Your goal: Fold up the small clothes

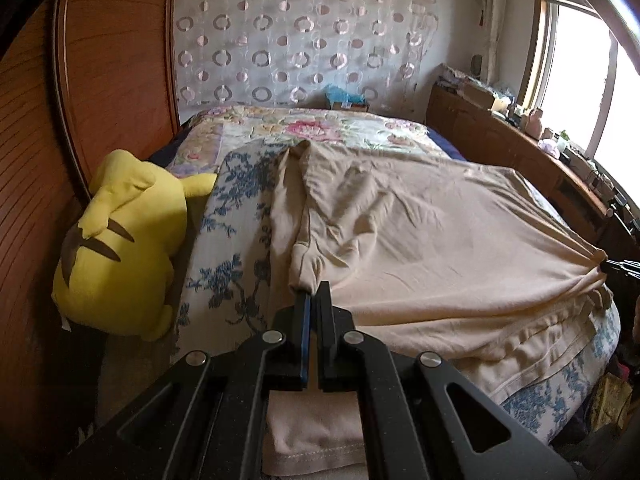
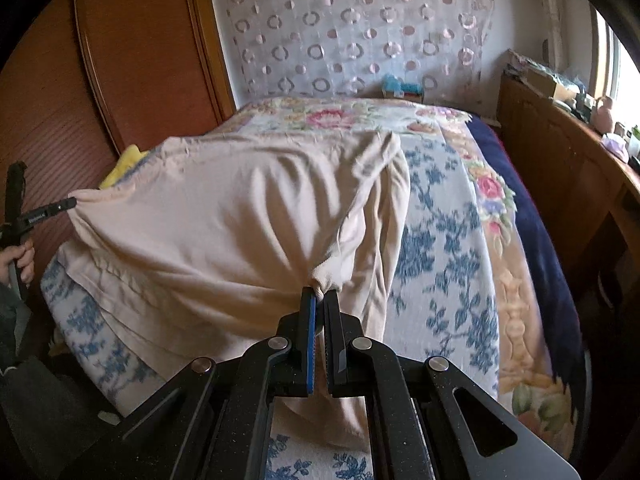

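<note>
a: what takes up most of the view?

b: the bed (image 1: 240, 216), under a white cover with blue flowers and a floral quilt (image 1: 320, 128) farther back. a beige garment (image 1: 440, 232) lies spread across the blue-flowered part, its hem hanging over the near edge.

a: and the claws?

b: the left gripper (image 1: 310, 294) has its jaws pressed nearly together, pinching a bunched corner of the beige garment, with cloth drawn into folds at the tips. the right gripper (image 2: 320, 296) is the same: jaws almost closed, clamped on a gathered corner at the garment's other side. in the right wrist view the left gripper reaches in from the left edge with the cloth pulled to a point at its tips, and a hand (image 2: 18, 258) holds its handle.

a: what stands around it?

b: a yellow plush toy (image 1: 120, 248) leans between the bed and the wooden headboard (image 1: 112, 60), just beside the garment's left edge, not touching it as far as i can tell. a sheer curtain with rings (image 1: 304, 32) hangs behind. a wooden sideboard (image 1: 500, 136) runs under the window (image 1: 576, 80), cluttered with small items too small to name.

a: any containers?

b: a box with something blue (image 1: 348, 100) in it sits beyond the bed's far end; i cannot tell what.
</note>
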`<move>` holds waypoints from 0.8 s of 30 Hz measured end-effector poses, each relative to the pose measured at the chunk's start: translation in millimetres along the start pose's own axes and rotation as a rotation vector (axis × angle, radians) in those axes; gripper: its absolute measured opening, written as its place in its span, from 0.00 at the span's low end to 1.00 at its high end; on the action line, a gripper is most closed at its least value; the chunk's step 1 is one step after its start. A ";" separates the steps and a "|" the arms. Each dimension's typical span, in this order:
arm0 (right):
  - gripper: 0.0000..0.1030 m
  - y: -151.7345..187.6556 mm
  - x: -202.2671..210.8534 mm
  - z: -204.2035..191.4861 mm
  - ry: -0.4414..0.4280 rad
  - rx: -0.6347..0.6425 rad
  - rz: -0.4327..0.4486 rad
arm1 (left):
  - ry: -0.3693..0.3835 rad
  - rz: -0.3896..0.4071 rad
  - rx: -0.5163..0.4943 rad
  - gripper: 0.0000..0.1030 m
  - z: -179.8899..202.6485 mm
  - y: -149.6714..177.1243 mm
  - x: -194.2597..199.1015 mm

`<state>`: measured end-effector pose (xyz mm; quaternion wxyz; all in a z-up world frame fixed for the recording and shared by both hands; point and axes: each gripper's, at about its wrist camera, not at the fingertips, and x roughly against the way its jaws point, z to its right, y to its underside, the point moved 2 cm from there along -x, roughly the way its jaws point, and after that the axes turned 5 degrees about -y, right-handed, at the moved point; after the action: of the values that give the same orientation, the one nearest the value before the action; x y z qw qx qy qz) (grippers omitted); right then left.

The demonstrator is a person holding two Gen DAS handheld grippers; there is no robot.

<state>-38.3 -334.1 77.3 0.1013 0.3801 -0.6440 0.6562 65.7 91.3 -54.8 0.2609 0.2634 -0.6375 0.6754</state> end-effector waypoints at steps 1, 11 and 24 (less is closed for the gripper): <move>0.03 1.7 -1.6 0.9 0.006 0.001 -0.006 | 0.002 -0.004 0.000 0.03 -0.1 2.2 -0.9; 0.21 2.1 -1.0 -1.6 0.065 -0.006 0.018 | 0.009 -0.017 -0.004 0.27 1.4 11.4 -1.0; 0.37 17.1 -1.6 -26.8 0.002 0.034 0.034 | 0.068 0.029 -0.020 0.45 37.7 22.4 25.4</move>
<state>-57.8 -311.5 66.4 0.0843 0.3699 -0.6391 0.6691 32.7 52.9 -51.7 0.2753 0.2283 -0.6387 0.6812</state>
